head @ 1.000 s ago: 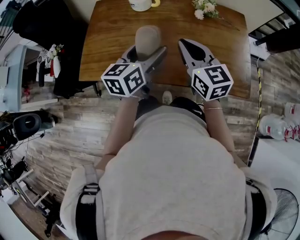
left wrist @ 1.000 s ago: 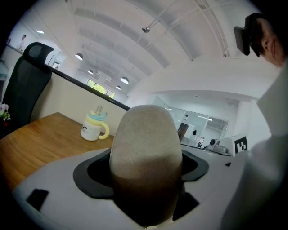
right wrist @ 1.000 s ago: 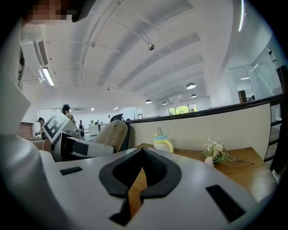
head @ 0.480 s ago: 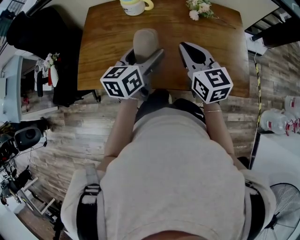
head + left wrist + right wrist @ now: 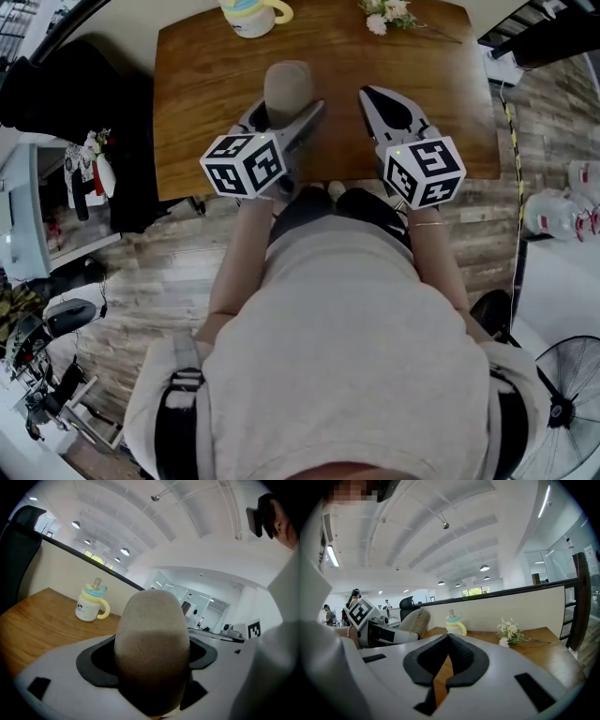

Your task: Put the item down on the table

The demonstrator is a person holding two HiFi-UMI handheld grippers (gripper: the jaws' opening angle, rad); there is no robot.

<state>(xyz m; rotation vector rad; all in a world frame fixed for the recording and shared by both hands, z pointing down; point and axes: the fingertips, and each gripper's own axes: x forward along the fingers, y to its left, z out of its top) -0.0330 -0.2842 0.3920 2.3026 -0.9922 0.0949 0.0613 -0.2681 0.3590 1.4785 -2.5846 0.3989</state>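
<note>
Since a second ago: white mug with yellow handle (image 5: 248, 14) and bunch of white flowers (image 5: 384, 14) sit further into the head view. Left gripper (image 5: 289, 111) has barely shifted over the brown wooden table (image 5: 206, 103). Its jaws stand wide, clamped on the beige rounded oblong item (image 5: 288, 82), upright above the table's near half, seemingly off the surface. Right gripper (image 5: 368, 92) closed, empty, just beside. Risk: release while airborne, and the rounded body topples and rolls toward the near edge.
</note>
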